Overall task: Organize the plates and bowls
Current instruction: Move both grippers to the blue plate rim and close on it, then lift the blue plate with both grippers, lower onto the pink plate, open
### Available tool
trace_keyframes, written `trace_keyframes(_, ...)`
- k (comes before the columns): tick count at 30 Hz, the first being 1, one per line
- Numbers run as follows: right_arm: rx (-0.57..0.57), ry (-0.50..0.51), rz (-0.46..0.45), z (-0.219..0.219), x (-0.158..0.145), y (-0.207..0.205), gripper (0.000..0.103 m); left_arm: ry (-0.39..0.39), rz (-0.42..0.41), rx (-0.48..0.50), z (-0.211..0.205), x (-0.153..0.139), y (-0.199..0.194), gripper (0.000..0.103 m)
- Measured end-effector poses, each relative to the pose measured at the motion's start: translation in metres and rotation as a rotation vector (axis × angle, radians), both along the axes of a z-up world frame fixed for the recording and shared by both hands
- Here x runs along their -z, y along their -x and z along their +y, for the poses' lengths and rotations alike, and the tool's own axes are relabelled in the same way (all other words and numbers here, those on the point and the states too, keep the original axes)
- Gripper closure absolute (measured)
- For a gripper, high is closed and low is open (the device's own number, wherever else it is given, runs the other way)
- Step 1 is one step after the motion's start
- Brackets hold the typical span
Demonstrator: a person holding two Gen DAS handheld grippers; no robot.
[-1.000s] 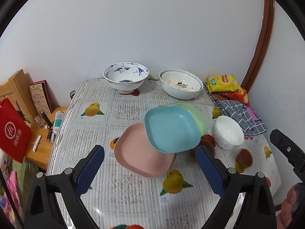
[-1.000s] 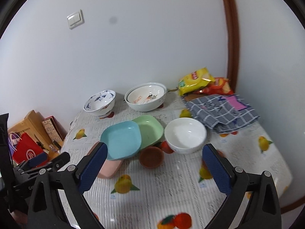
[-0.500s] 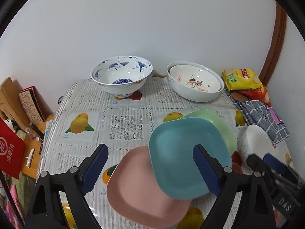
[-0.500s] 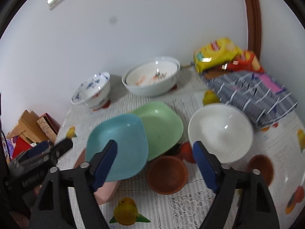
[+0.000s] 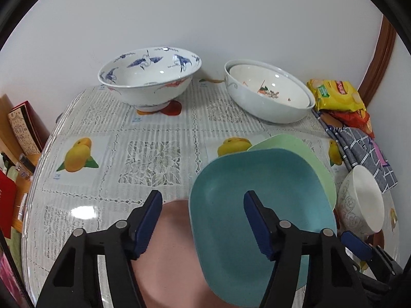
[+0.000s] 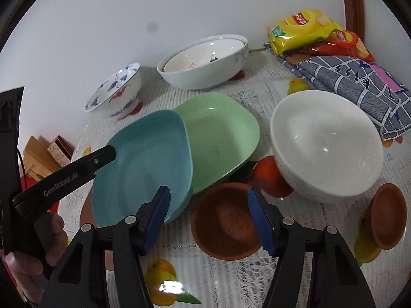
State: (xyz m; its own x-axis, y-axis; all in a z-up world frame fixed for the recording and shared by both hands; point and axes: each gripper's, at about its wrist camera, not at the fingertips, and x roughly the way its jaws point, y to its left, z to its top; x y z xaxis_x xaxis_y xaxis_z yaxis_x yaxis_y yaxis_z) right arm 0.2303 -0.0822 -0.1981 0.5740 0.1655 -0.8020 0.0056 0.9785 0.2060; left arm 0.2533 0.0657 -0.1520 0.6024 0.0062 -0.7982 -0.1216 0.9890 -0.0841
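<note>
Matte teal, the squarish plate (image 5: 259, 205) lies tilted over a pink plate (image 5: 167, 251) and a pale green plate (image 6: 218, 136) on the lace-patterned worktop (image 5: 143, 159). The left hand-held gripper (image 5: 203, 222), jaws just narrowing, straddles the teal rim without seeming to pinch it. The right hand-held gripper (image 6: 209, 219), also closing, hangs released around a terracotta dish (image 6: 226, 220). Beside it sits a glossy white bowl (image 6: 326, 143).
</note>
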Motion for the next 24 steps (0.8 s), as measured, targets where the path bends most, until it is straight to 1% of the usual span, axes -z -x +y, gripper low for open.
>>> trace_keyframes(1, -0.004, 0.009, 0.003, 0.002, 0.001, -0.001, 0.040, 0.000, 0.010, 0.004, -0.001, 0.004, 0.000, 0.045)
trace_keyframes(4, -0.008, 0.012, 0.014, 0.006, 0.007, -0.003, 0.042, 0.009, 0.027, 0.002, -0.001, 0.010, -0.001, 0.059)
trace_keyframes(5, -0.007, 0.002, 0.015, 0.006, 0.009, -0.003, 0.045, 0.014, 0.026, 0.002, 0.000, 0.010, 0.000, 0.061)
trace_keyframes(7, -0.009, -0.008, 0.013, 0.007, 0.010, -0.003, 0.050, 0.011, 0.023, -0.001, 0.000, 0.010, 0.001, 0.070)
trace_keyframes(8, -0.012, -0.009, 0.007, 0.007, 0.011, -0.002, 0.053, 0.010, 0.021, -0.002, 0.000, 0.010, 0.002, 0.073)
trace_keyframes(10, -0.012, -0.009, -0.002, 0.010, 0.013, -0.003, 0.057, 0.018, 0.022, 0.002, 0.000, 0.010, 0.002, 0.084)
trace_keyframes(11, -0.012, -0.017, -0.005, 0.010, 0.014, -0.003, 0.061, 0.020, 0.023, 0.007, -0.001, 0.011, 0.003, 0.086)
trace_keyframes(12, -0.012, -0.027, -0.003, 0.010, 0.015, -0.004, 0.069, 0.018, 0.022, 0.010, -0.002, 0.012, 0.004, 0.091)
trace_keyframes(13, -0.011, -0.034, 0.000, 0.011, 0.016, -0.005, 0.073, 0.017, 0.021, 0.011, -0.003, 0.012, 0.004, 0.095)
trace_keyframes(15, -0.007, -0.029, -0.007, 0.011, 0.016, -0.006, 0.085, 0.028, 0.012, 0.008, -0.003, 0.012, 0.008, 0.096)
trace_keyframes(19, -0.003, -0.010, -0.027, 0.010, 0.013, -0.002, 0.089, 0.025, -0.007, 0.004, -0.004, 0.008, 0.015, 0.096)
trace_keyframes(24, -0.007, -0.032, -0.044, 0.004, 0.010, 0.003, 0.091, 0.017, -0.026, -0.011, -0.006, 0.002, 0.026, 0.097)
